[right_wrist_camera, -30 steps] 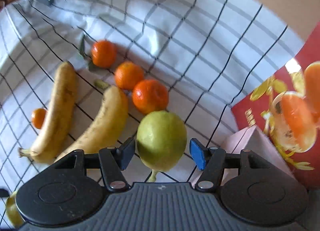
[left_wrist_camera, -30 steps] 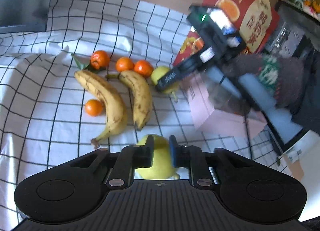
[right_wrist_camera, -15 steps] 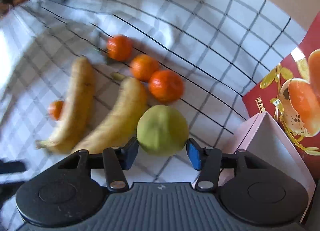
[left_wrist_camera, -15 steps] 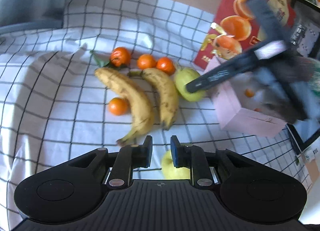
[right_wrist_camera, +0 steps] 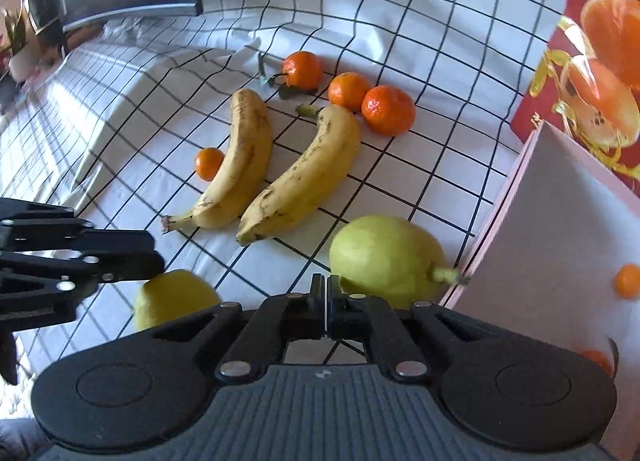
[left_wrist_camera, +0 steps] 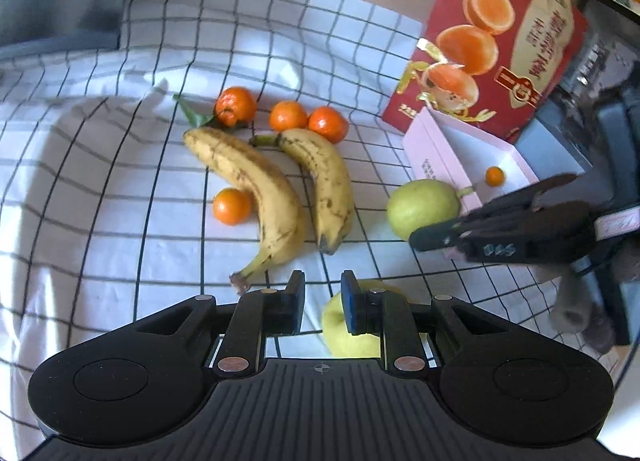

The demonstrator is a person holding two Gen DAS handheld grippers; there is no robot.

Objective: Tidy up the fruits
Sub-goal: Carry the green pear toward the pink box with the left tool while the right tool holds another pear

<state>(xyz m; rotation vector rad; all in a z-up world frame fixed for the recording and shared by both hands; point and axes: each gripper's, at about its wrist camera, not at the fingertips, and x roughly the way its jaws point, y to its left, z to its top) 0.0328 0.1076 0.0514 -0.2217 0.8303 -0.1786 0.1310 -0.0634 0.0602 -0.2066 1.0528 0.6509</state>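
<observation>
Most of the sorting looks undone. Going left to right across the white, black-gridded cloth [left_wrist_camera: 100,165] spread on the worktop: a small round orange mandarin [left_wrist_camera: 232,206] lies touching the longer speckled yellow banana [left_wrist_camera: 256,189], with the shorter speckled yellow banana [left_wrist_camera: 324,185] just beside it. Above them sit a leafy mandarin [left_wrist_camera: 235,106] and a touching pair of mandarins [left_wrist_camera: 307,119]. Further right, the round green pear with a short stem [left_wrist_camera: 424,208] rests on the cloth against the wall of the open pale pink cardboard box [left_wrist_camera: 432,157]. Inside that box only small orange fruits show, one [left_wrist_camera: 495,176] seen from the left wrist. So by my reading a few small pieces are boxed and everything else waits.

The left hand-held gripper [left_wrist_camera: 322,303] has its pads close together with nothing between them, hovering just over the round yellow fruit [right_wrist_camera: 176,297] nearest the viewer. The right hand-held gripper [right_wrist_camera: 327,303] has just been closing; its pads meet and grip nothing, the pear lying free just beyond them.

Open cloth lies to the far left and behind the fruit. The right side is tight: the pink box, the upright red carton printed with oranges [left_wrist_camera: 492,37] and dark clutter hem it in.
</observation>
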